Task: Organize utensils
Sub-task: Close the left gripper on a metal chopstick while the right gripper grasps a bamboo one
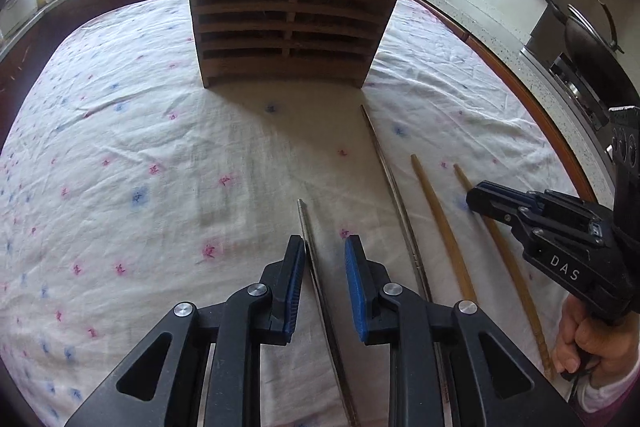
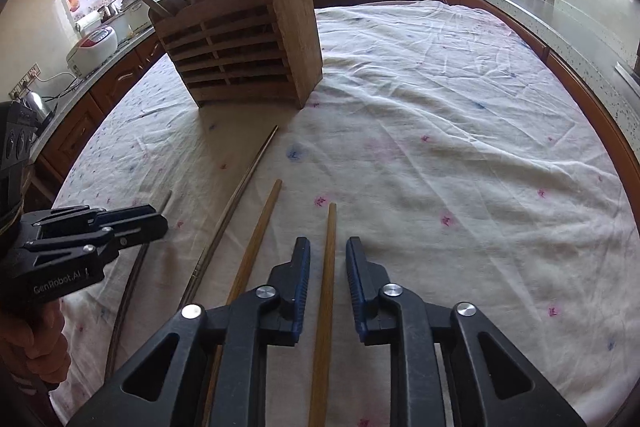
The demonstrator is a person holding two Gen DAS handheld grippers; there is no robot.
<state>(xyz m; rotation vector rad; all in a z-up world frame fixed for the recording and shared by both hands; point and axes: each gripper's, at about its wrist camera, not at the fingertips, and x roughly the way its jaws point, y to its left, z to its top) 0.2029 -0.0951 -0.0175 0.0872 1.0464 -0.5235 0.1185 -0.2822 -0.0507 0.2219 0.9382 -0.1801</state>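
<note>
The black left gripper (image 1: 324, 251) with blue pads straddles a thin metal chopstick (image 1: 316, 267), jaws apart; the right gripper (image 2: 328, 253) likewise gapes around a wooden chopstick (image 2: 326, 291). Beyond, on the flower-printed white tablecloth (image 2: 440, 131), stands the slatted wooden utensil holder (image 1: 288, 19).

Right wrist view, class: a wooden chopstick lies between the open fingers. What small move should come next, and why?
Probably close the right gripper on the rightmost light wooden chopstick. Its jaws are open on either side of the stick, which lies flat on the white flowered cloth, so gripping comes before lifting it toward the slatted wooden utensil holder.
</note>
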